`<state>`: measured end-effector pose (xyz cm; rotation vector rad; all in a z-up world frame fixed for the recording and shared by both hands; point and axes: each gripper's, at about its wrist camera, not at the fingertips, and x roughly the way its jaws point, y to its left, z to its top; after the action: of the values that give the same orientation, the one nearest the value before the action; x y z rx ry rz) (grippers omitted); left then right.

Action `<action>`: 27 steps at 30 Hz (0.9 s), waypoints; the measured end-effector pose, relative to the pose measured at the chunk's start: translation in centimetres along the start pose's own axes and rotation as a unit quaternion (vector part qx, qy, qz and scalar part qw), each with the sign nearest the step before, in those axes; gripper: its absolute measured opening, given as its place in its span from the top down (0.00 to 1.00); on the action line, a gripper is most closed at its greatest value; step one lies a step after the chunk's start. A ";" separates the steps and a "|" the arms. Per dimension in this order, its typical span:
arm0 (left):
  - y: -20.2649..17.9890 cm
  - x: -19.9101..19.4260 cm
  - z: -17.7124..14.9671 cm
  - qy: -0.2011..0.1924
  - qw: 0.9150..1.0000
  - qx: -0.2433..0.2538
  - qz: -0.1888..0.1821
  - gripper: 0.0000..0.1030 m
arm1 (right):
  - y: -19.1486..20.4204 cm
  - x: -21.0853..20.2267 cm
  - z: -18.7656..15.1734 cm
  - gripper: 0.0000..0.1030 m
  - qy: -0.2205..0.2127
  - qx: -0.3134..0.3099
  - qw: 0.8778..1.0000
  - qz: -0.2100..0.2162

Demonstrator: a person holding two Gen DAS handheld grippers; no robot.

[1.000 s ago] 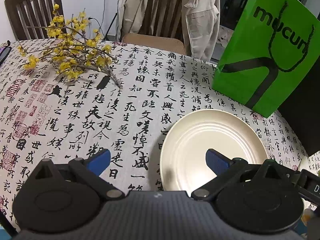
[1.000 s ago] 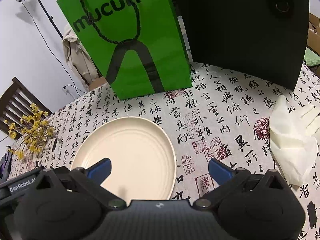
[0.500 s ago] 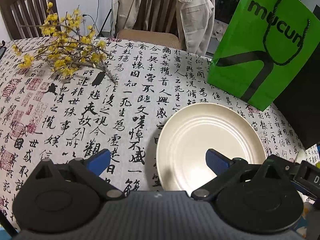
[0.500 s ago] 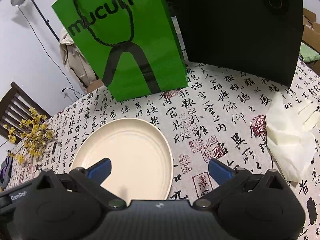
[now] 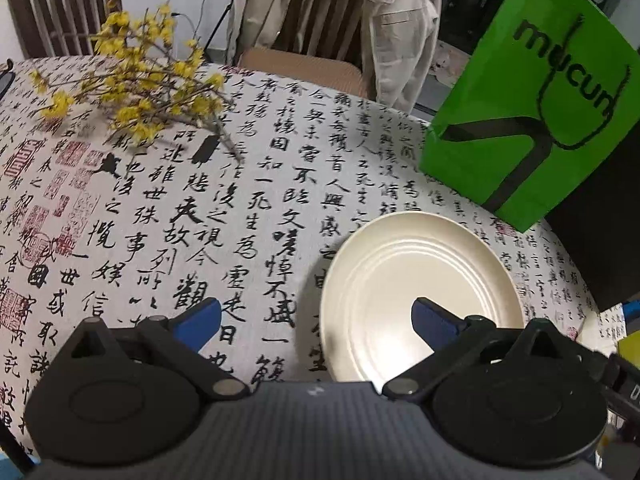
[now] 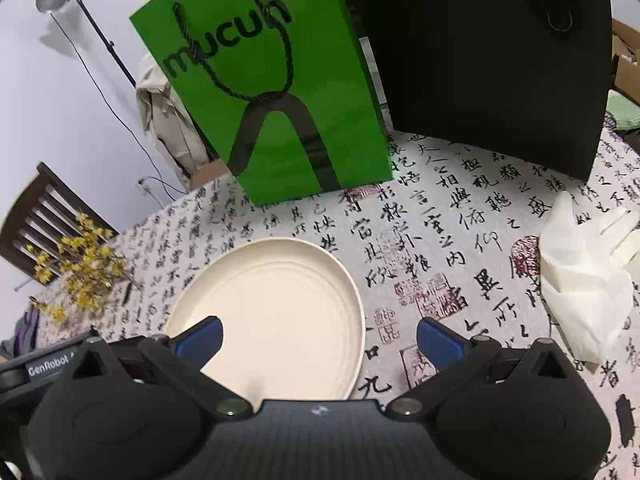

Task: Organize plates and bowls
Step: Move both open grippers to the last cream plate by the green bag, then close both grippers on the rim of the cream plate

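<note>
So there's one cream plate [image 5: 420, 280] sitting flat on the surface [image 5: 160, 220], which is covered by a cloth printed with black calligraphy. Both grippers hang above it, spread wide and holding nothing. The left gripper [image 5: 316, 318] has its right blue fingertip over the plate's near part, the other one out over bare cloth. Mirror deal for the right gripper [image 6: 318, 338]: left fingertip over the plate [image 6: 280, 304], right one over the cloth.

Just behind the plate stands a green paper bag [image 6: 272, 96] with a black bag [image 6: 480, 52] right beside it. Yellow flower branches [image 5: 132, 92] lie well off to the left, and a crumpled white glove [image 6: 584, 276] lies off to the right.
</note>
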<state>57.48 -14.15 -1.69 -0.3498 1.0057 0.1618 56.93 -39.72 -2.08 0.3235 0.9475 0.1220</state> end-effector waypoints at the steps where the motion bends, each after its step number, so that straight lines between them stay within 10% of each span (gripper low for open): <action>1: 0.1 0.1 0.1 0.000 1.000 -0.001 0.003 0.00 | 0.1 0.1 0.0 0.00 0.000 -0.005 1.000 -0.005; 17: -0.1 4.1 1.1 0.027 0.999 0.014 0.023 0.13 | 1.2 4.9 1.0 0.20 0.036 -0.052 0.995 -0.081; 23: -0.2 4.8 1.1 0.037 0.999 0.020 0.016 0.13 | 1.0 5.3 1.1 0.51 0.048 -0.049 0.994 -0.089; 27: -0.9 5.1 1.0 0.042 0.998 0.042 0.012 0.18 | 0.5 5.4 1.2 0.55 0.046 -0.036 0.995 -0.086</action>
<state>61.22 -14.74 -5.34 -0.2692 1.0961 0.1277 61.11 -38.23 -5.47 0.1690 1.0550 0.0127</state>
